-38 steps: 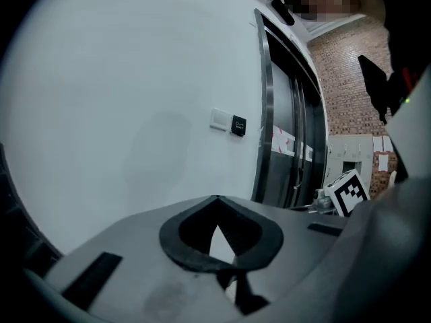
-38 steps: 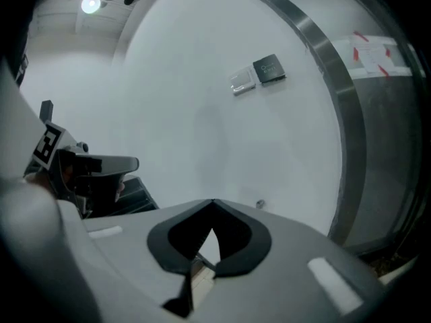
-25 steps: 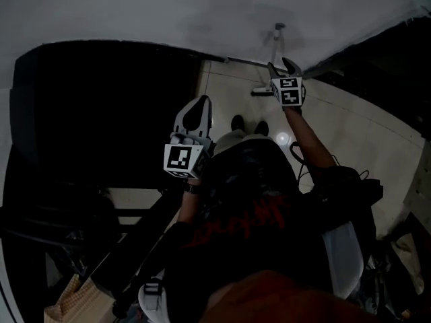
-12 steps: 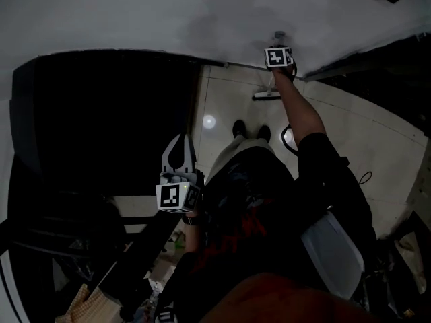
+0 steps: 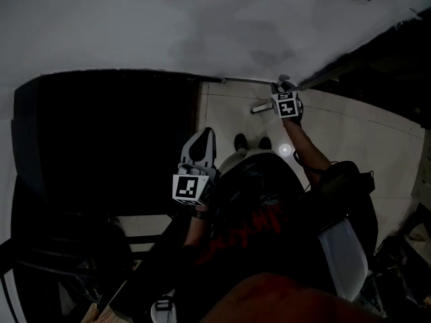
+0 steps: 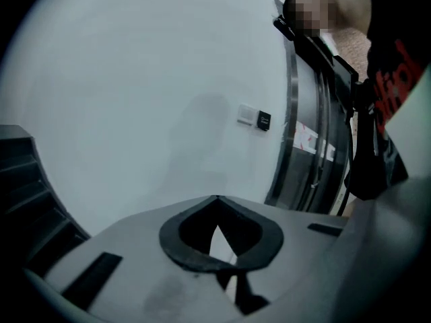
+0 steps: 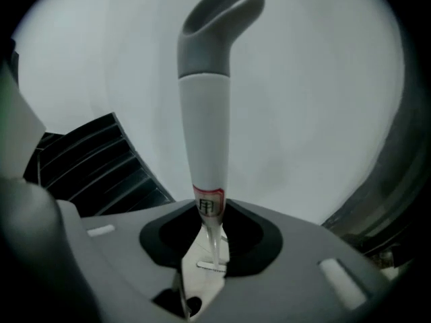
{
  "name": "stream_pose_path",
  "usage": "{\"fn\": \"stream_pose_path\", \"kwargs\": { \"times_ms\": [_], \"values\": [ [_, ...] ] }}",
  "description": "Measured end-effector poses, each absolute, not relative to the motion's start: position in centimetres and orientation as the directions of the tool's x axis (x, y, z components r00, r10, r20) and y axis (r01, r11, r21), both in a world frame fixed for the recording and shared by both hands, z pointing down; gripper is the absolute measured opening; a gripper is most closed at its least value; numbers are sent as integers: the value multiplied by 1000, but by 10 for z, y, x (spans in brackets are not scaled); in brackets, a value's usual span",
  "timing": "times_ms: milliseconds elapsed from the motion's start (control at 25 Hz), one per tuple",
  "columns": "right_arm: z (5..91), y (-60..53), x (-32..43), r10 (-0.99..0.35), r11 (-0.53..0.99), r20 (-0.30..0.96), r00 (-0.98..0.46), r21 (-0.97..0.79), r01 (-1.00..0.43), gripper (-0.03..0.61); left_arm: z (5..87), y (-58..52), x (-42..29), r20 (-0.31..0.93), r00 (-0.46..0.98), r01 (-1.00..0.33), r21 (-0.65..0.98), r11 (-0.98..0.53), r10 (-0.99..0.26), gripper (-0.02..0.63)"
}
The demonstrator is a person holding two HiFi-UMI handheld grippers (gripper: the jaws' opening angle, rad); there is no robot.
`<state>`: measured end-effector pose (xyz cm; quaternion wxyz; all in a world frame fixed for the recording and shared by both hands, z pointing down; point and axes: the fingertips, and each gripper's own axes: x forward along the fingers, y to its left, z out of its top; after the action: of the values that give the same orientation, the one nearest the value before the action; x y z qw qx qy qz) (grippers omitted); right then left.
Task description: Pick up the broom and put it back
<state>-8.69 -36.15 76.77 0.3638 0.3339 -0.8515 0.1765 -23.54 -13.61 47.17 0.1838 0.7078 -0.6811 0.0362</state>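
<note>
Tongs of matte grey plastic: the left tongs point(image 6: 215, 204) are pressed together, empty, well apart from the broom. Beyond them, the right tongs point(image 7: 210, 215) have just been closing and pinch the upright broom point(image 7: 205, 133), a smooth white round pole with a curved grey grip. The plain white wall point(image 5: 202, 32) stands just behind the broom.

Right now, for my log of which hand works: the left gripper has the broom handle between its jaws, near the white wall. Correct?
No: the right gripper has the broom handle between its jaws, which have just been closing, near the white wall. The right gripper view shows it; the left gripper is shut, empty.
</note>
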Motion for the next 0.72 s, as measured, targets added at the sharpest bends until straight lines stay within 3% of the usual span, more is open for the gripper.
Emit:
{"fn": "stream_pose_path", "kwargs": {
  "times_ms": [320, 520, 720],
  "values": [
    [598, -307, -55, -557, 726, 546, -625, -45, -686, 98, 444, -180, -201, 198, 263, -943, 258, -208, -944, 5],
    [509, -294, -28, -651, 714, 362, -667, -4, -700, 98, 432, -177, -174, 120, 293, -931, 262, -255, -948, 5],
    [447, -284, -16, -712, 685, 235, -661, 24, -729, 98, 418, -188, -185, 86, 223, -966, 156, -208, -971, 5]
  ]
}}
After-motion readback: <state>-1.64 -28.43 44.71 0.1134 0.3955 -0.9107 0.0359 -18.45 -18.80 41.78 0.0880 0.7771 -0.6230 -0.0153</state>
